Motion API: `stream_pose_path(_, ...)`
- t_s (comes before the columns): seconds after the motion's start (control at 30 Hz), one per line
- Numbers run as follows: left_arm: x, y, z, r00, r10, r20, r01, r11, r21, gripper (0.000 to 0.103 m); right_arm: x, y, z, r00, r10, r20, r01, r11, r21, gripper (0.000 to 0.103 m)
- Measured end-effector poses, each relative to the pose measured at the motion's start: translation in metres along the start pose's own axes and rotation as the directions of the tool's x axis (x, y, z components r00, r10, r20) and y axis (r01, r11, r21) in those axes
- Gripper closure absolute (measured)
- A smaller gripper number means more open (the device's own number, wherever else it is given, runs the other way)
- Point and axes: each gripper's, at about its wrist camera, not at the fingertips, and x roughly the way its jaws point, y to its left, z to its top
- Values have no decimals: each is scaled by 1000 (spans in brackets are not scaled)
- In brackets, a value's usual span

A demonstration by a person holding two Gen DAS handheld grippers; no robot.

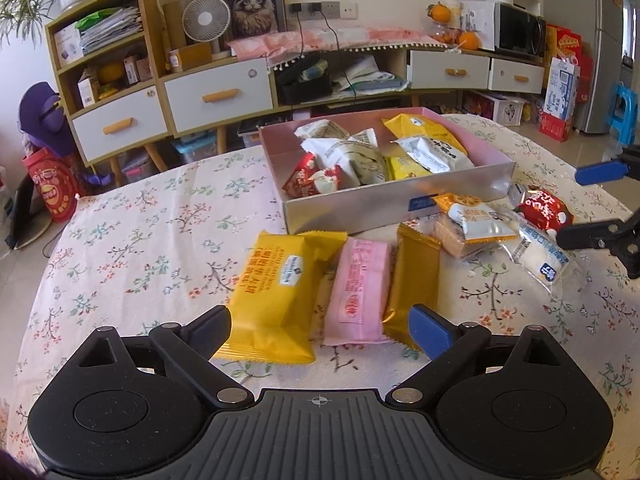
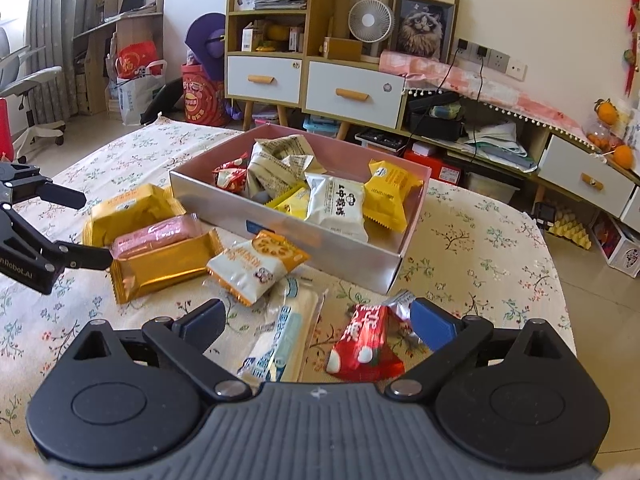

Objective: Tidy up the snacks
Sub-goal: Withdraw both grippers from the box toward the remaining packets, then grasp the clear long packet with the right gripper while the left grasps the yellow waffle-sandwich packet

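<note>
A silver box with a pink inside (image 1: 360, 204) (image 2: 288, 236) stands on the flowered tablecloth and holds several snack packets. In front of it lie a yellow packet (image 1: 276, 292) (image 2: 132, 212), a pink packet (image 1: 358, 292) (image 2: 156, 232) and a gold packet (image 1: 414, 280) (image 2: 164, 264), side by side. My left gripper (image 1: 320, 332) (image 2: 80, 226) is open, its fingers straddling these three. A long white-blue packet (image 2: 284, 332) and a red packet (image 2: 364, 340) (image 1: 544, 208) lie between the wide-open fingers of my right gripper (image 2: 318, 320) (image 1: 588, 204); no pad presses on them.
A white-orange packet (image 2: 256, 264) (image 1: 476, 220) rests on a clear-wrapped biscuit pack against the box's front wall. The table's edge (image 2: 560, 280) falls away right of the box. Cabinets with drawers (image 1: 216, 96) and cluttered shelves stand beyond the table.
</note>
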Motion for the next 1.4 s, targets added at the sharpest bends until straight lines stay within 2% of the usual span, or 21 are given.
stream_pose_path(0.2, 1, 18, 0, 998, 50, 47, -49, 998, -29, 6, 2, 6, -9, 1000, 10, -5, -10, 1000, 9, 4)
stream_pose_path(0.43, 20, 38, 0, 998, 60, 2, -60, 995, -81, 7, 7, 14, -10, 999, 35, -11, -35, 999, 18, 5)
stream_pose_path(0.6, 33, 45, 4, 999, 45, -24, -48, 992, -113, 9, 13, 21, -9, 997, 69, -23, -69, 998, 8, 15)
stream_pose_path(0.73, 43, 46, 6, 998, 23, -54, -30, 990, -139, 17, 18, 25, -10, 994, 94, -49, -94, 996, 4, 29)
stream_pose_path(1.0, 53, 38, 8, 996, 12, -86, -24, 991, -133, 36, 25, 24, -12, 993, 85, -82, -84, 996, 11, 37)
stream_pose_path(1.13, 55, 35, 10, 996, 17, -89, -29, 990, -135, 45, 30, 21, -13, 991, 79, -105, -76, 997, 34, 44)
stream_pose_path(1.3, 55, 32, 11, 996, 21, -90, -33, 991, -130, 53, 30, 19, -13, 990, 91, -110, -85, 995, 54, 49)
stream_pose_path(1.4, 54, 30, 12, 995, 28, -92, -39, 991, -126, 55, 29, 19, -13, 989, 97, -109, -92, 995, 48, 56)
